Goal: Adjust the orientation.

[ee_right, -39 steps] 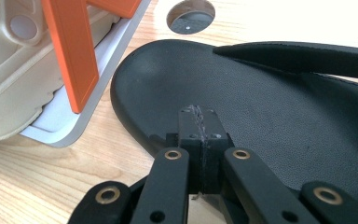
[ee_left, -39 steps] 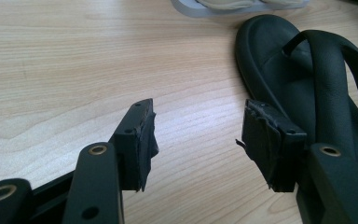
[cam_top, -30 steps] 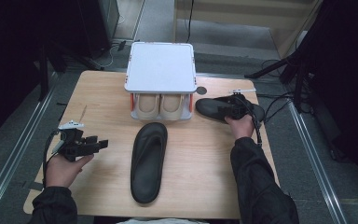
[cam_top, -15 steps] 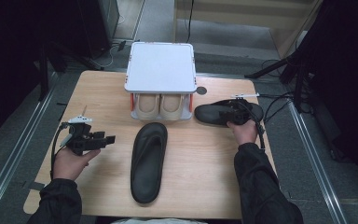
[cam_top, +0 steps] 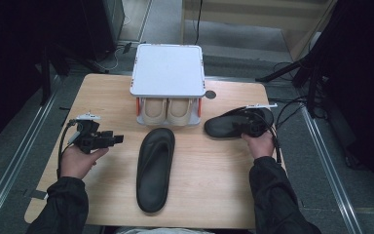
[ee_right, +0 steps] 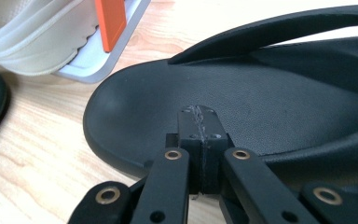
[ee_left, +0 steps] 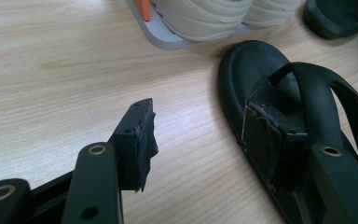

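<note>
1. The right gripper [cam_top: 251, 125] rests over the black flip-flop [cam_top: 233, 123] at the table's [cam_top: 107, 92] right edge; in the right gripper view its jaws are pressed together, pads meeting over the footbed [ee_right: 261, 98], with nothing visibly between them
2. That flip-flop lies on its sole just right of the white shoe rack [cam_top: 168, 70], toe toward the rack
3. The left gripper [cam_top: 108, 140], held in the left hand [cam_top: 80, 161], hovers at the table's left with jaws wide apart
4. A second black flip-flop [cam_top: 155, 168] lies lengthwise mid-table, in front of the rack
5. Beige shoes [cam_top: 168, 109] sit side by side on the rack's lower shelf
</note>
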`<state>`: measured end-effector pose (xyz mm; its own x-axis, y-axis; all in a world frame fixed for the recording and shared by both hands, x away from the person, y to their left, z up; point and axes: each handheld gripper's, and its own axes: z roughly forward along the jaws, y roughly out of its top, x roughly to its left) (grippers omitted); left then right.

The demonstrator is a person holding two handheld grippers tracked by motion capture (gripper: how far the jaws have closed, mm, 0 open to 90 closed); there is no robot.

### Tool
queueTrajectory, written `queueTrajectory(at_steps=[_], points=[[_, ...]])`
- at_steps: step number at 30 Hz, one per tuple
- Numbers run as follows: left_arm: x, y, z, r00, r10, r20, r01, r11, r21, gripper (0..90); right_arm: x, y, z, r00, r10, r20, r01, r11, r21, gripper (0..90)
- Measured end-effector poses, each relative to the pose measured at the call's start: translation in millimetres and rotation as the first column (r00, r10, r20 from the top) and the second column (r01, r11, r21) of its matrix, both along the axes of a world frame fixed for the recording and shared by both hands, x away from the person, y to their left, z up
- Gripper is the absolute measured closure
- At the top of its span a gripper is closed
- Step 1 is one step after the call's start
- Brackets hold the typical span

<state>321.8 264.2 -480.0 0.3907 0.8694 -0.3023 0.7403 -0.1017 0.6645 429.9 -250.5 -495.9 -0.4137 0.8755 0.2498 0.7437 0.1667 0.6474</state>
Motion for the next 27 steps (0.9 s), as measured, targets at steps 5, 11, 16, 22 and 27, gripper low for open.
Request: queueTrajectory(at_steps=[5, 11, 16, 22, 27], points=[[6.2, 3.0, 0.7, 0.9999, 0.013, 0.002, -0.013, 0.9998, -0.015, 44.4, -8.0, -6.8, 0.0, 1.0000, -0.006, 0.000, 0.006, 1.000, 0.007, 90.0], [11.9, -1.0, 1.0, 1.0000, -0.002, -0.002, 0.002, 0.9999, -0.016, 44.4, -15.6, -13.2, 1.6, 0.9999, -0.015, -0.001, 0.015, 1.000, 0.006, 90.0], [12.7, -2.3, 1.3, 1.0000, -0.007, -0.003, 0.007, 0.9999, -0.014, 44.5, -19.9, -16.0, 3.0, 0.9998, -0.019, -0.011, 0.019, 1.000, -0.010, 90.0], [12.8, -2.8, 1.1, 0.9999, -0.015, -0.005, 0.014, 0.9998, -0.012, 44.4, -24.1, -17.8, 5.3, 0.9998, -0.010, -0.018, 0.009, 1.000, -0.012, 90.0], [12.4, -2.7, 1.6, 0.9999, -0.012, -0.003, 0.012, 0.9998, -0.015, 44.4, -27.1, -18.1, 8.7, 0.9998, -0.021, 0.001, 0.021, 1.000, -0.016, 90.0]])
